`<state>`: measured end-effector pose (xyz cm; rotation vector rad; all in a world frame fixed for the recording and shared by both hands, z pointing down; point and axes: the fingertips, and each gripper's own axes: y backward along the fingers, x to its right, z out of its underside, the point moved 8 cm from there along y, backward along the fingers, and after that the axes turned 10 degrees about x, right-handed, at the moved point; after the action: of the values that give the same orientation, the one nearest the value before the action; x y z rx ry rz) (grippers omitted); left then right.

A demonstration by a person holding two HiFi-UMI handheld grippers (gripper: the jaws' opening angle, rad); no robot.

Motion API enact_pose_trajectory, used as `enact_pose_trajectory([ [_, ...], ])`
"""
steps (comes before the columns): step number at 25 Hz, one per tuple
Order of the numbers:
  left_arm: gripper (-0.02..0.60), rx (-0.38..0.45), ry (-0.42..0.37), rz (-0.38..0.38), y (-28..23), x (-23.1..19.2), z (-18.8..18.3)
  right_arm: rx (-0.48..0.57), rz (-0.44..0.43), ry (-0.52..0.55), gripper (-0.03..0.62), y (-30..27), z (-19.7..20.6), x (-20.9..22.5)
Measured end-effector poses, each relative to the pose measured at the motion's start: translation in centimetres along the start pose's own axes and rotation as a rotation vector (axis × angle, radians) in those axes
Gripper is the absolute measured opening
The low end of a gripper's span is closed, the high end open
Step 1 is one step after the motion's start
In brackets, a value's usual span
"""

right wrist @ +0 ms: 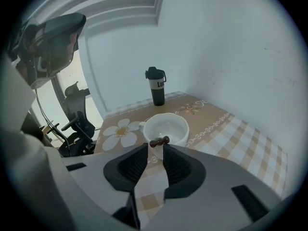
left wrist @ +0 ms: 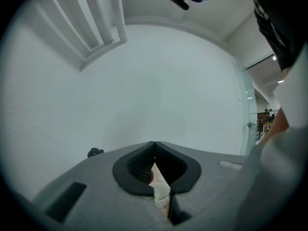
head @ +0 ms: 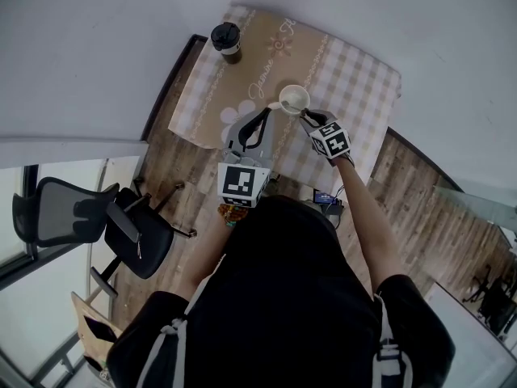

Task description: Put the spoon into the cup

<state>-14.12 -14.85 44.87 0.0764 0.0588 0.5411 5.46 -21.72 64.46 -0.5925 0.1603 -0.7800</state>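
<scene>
cup point(right wrist: 166, 126) 1 | spoon point(right wrist: 159, 141) 1 (gripped by right gripper point(right wrist: 154, 147)) | flask point(right wrist: 156, 85) 1

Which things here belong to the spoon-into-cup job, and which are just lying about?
In the job:
spoon, dark brown, at the tips of the right gripper
white cup, just beyond those tips

Lying about:
dark bottle, standing behind the cup
office chair, on the floor
left gripper, shut, holding nothing

Bare tablecloth point(head: 347, 79) between cup point(head: 294, 99), tumbler point(head: 227, 41)
</scene>
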Motion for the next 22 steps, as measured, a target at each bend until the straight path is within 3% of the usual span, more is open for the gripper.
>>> enact_pose_trajectory([
  [5,0.015,-0.015,0.006,-0.001,0.0,-0.2,0.3,0.027,0.003,-0.005,0.097,1.4,-0.3,-0.2],
  [11,0.015,-0.019,0.002,0.017,-0.6,-0.4,0.5,0.137,0.023,-0.010,0.095,4.1,-2.9,-0.6],
  [22,0.015,0.060,-0.049,0.076,-3.8,-0.1,-2.6,0.476,0.087,0.115,0.088,11.5,-14.3,-2.9],
])
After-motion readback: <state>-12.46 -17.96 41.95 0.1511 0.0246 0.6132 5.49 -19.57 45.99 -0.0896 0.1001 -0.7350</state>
